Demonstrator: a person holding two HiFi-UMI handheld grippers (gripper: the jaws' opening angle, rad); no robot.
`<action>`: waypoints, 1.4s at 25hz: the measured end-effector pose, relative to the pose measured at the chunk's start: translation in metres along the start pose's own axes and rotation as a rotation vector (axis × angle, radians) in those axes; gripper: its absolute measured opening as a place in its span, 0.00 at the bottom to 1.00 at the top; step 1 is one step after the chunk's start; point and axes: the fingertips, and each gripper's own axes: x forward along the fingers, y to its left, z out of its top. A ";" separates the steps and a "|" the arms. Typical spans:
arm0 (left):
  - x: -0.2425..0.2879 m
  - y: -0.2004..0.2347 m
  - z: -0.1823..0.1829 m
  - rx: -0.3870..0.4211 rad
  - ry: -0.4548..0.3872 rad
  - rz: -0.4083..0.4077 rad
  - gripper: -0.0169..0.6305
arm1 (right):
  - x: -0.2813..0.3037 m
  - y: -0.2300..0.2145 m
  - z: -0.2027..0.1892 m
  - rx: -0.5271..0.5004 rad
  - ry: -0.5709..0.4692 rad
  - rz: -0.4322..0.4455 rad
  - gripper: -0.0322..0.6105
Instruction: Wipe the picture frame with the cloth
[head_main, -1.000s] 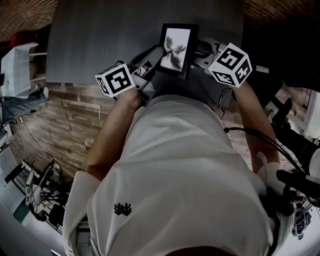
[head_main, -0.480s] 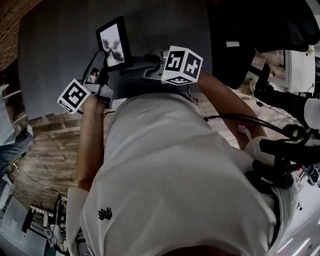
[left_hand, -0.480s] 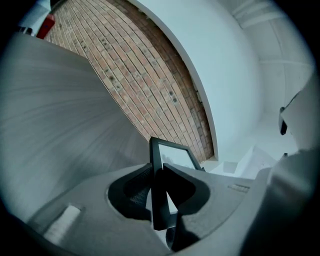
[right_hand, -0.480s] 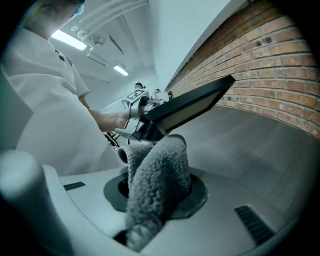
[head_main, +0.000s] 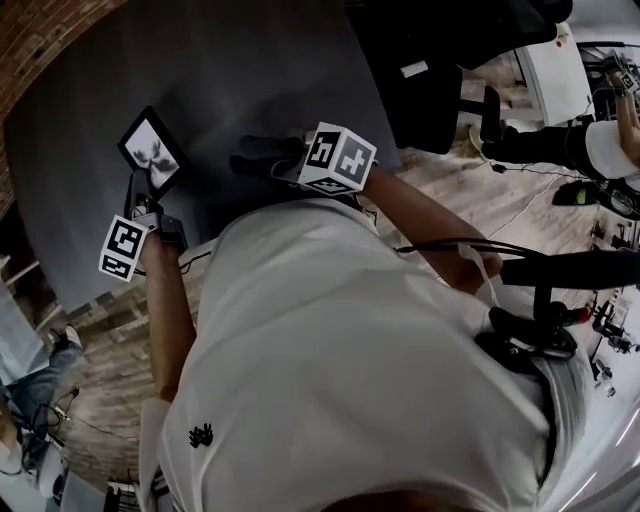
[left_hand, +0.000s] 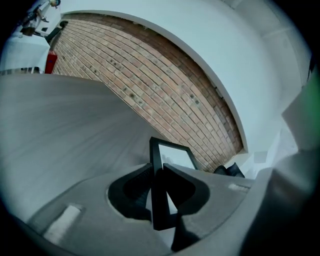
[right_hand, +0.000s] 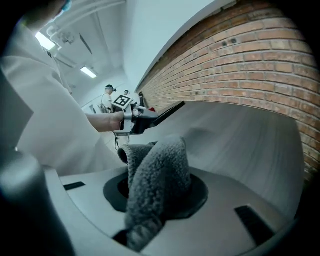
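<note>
The picture frame is hanging over the left part of the grey tabletop, its black border surrounding a pale print with a dark shape that is too small to make out. The left gripper is grasping it. In the left gripper view the two jaws are pressing on the frame's dark edge from either side, and the glazed face is rising beyond them towards the brick wall. From the right gripper view the frame is showing nearly edge-on, sloping upward and clear of the tabletop, with the left gripper and the hand behind it.

The cloth, a thick grey fleecy piece, is bunching up in a fold between the jaws of the right gripper, which is clenching it. In the head view that gripper is pointing left across the table, with its marker cube over the person's white shirt. The cloth and the frame are standing apart, not touching. Wood-patterned flooring is showing at the lower left.
</note>
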 end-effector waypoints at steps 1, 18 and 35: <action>0.003 0.002 -0.004 0.007 0.008 0.008 0.14 | -0.008 -0.002 -0.004 0.020 -0.011 -0.027 0.19; 0.069 0.070 -0.011 0.063 0.065 0.120 0.14 | -0.028 -0.012 -0.015 0.167 -0.033 -0.263 0.19; 0.099 0.115 -0.030 0.144 0.131 0.260 0.15 | -0.024 -0.012 -0.015 0.178 0.001 -0.276 0.19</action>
